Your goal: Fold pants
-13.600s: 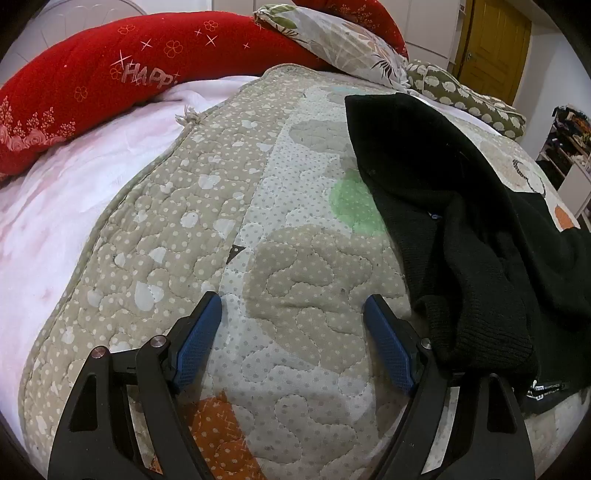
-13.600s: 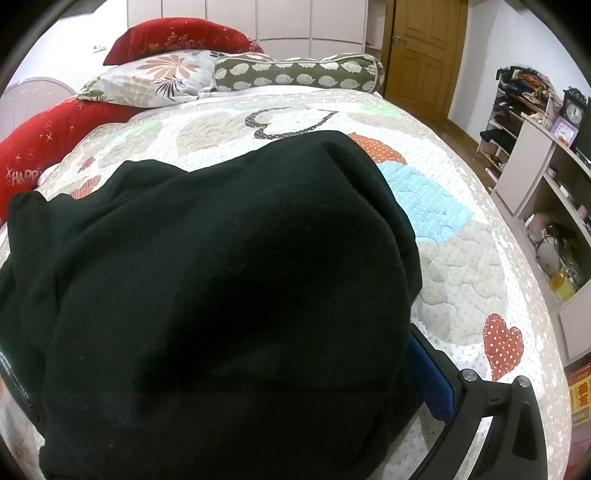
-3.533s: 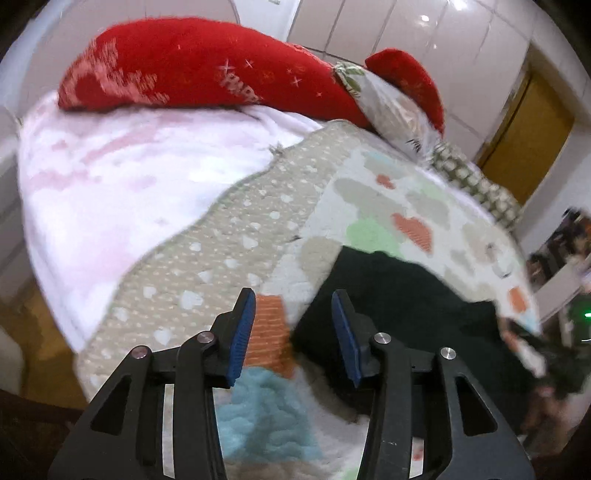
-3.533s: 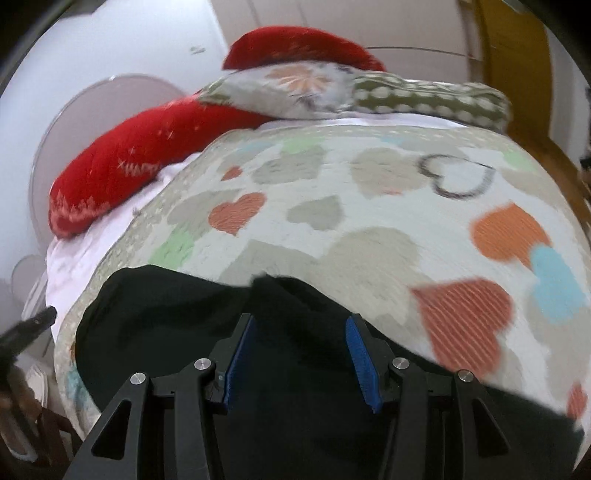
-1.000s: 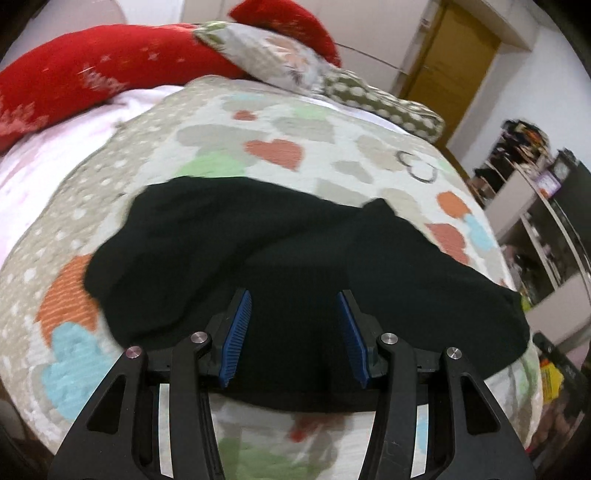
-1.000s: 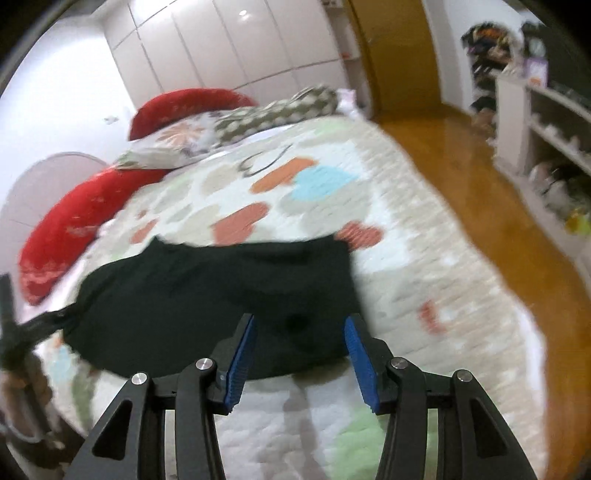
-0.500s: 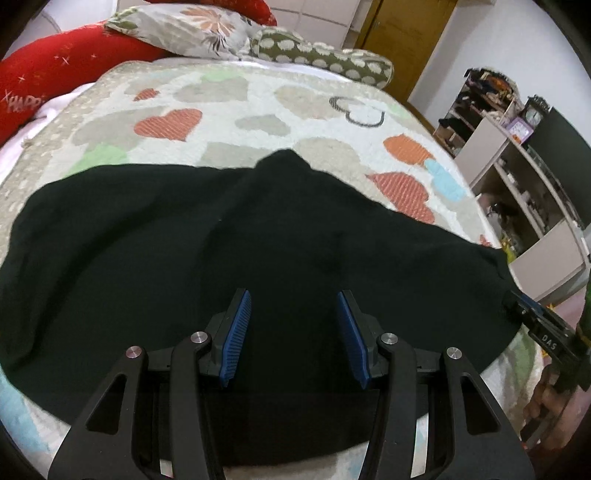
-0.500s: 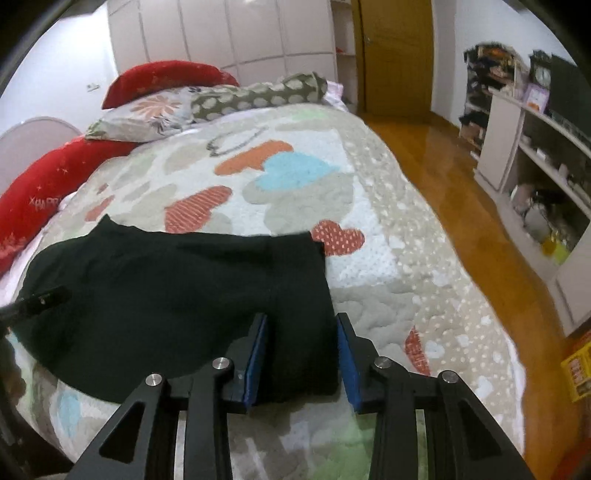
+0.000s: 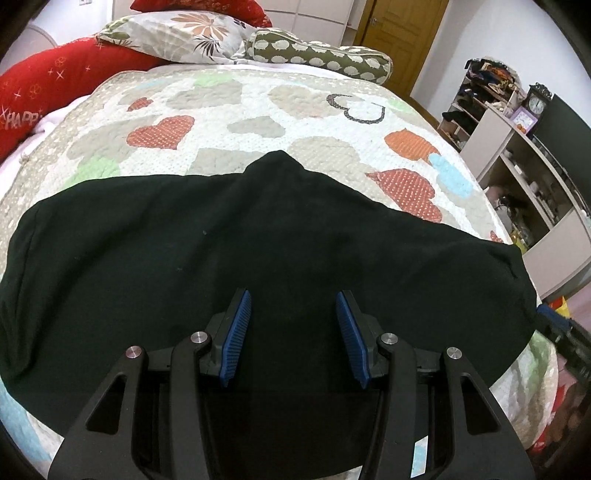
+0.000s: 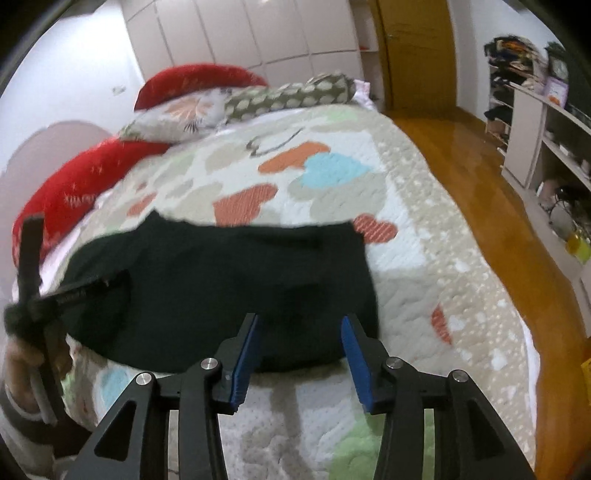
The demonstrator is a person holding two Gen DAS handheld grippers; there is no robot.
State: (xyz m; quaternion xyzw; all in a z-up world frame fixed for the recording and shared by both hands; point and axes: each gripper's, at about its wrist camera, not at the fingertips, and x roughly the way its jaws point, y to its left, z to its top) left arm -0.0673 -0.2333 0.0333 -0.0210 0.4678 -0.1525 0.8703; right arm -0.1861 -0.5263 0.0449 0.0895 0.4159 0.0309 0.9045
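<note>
The left gripper (image 9: pixel 293 334) hangs over the near middle of the black pants (image 9: pixel 258 258), its blue-padded jaws parted with only dark cloth showing behind the gap; whether the pads touch the fabric cannot be told, but they pinch nothing. The right gripper (image 10: pixel 301 356) sits at the near right edge of the pants (image 10: pixel 229 280), its jaws opening, and the hem of the cloth lies in the far part of the gap between the blue pads (image 10: pixel 246 360) without being pressed by them. The pants lie flat in a wide band across the foot of the bed, on a quilt (image 9: pixel 236 110) patterned with hearts in orange, green, blue and beige, with a small peak of cloth pointing toward the pillows. In the right wrist view, the left tool shows at the far left edge over the pants' left end, held by a hand (image 10: pixel 22 365) in a sleeve. Beyond the pants the quilt runs up to a floral pillow (image 9: pixel 177 35), an olive bolster with pale spots (image 9: pixel 321 55) and a long red cushion (image 9: pixel 62 77) along the left side. To the right of the bed are a wooden floor (image 10: pixel 491 192), a wooden door (image 9: pixel 402 33) and pale open shelving (image 9: pixel 517 177) with a small clock (image 9: pixel 537 105) on top.
</note>
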